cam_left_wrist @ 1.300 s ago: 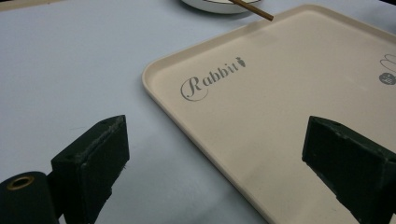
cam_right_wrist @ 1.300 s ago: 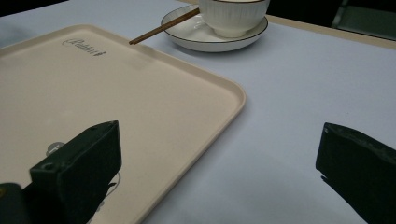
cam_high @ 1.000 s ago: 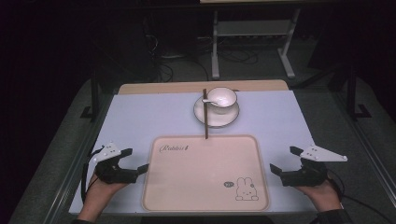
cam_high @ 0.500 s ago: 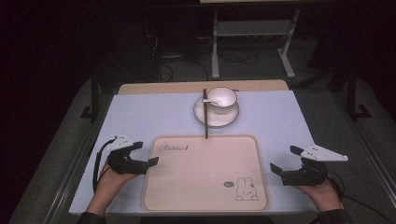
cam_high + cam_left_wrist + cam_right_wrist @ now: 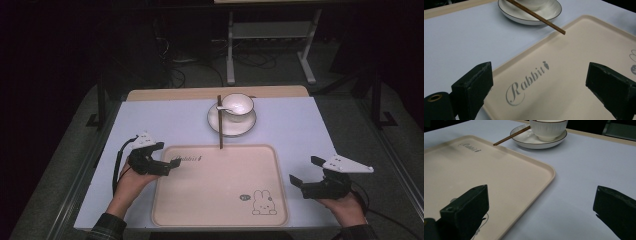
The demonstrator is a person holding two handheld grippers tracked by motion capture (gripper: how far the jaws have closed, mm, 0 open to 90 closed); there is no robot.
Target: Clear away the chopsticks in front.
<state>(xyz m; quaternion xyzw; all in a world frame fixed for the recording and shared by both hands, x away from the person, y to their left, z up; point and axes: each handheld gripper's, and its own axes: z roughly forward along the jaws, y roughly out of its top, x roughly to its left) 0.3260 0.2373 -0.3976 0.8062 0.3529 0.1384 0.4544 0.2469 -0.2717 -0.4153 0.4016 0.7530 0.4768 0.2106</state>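
Note:
A beige tray (image 5: 215, 185) with a rabbit print lies at the table's near middle. Beyond its far edge, a white bowl (image 5: 238, 105) stands on a saucer (image 5: 235, 126) with a spoon (image 5: 226, 108) in it. Dark chopsticks (image 5: 219, 125) lie across the saucer, their tips over the tray's far rim. My left gripper (image 5: 170, 166) hovers open over the tray's far left corner; in the left gripper view its jaws (image 5: 539, 85) straddle the "Rabbit" lettering (image 5: 527, 81). My right gripper (image 5: 305, 171) is open beside the tray's right edge, holding nothing.
A pale mat (image 5: 300, 130) covers the table, with a wooden strip (image 5: 200, 93) along the far edge. Metal stand legs (image 5: 270, 45) and cables sit on the floor behind. The right gripper view has the tray's corner (image 5: 549, 171) and bare mat (image 5: 579, 182) between the jaws.
My left gripper has moved right and forward from the mat to the tray's far left corner. The right gripper, bowl and chopsticks have stayed put.

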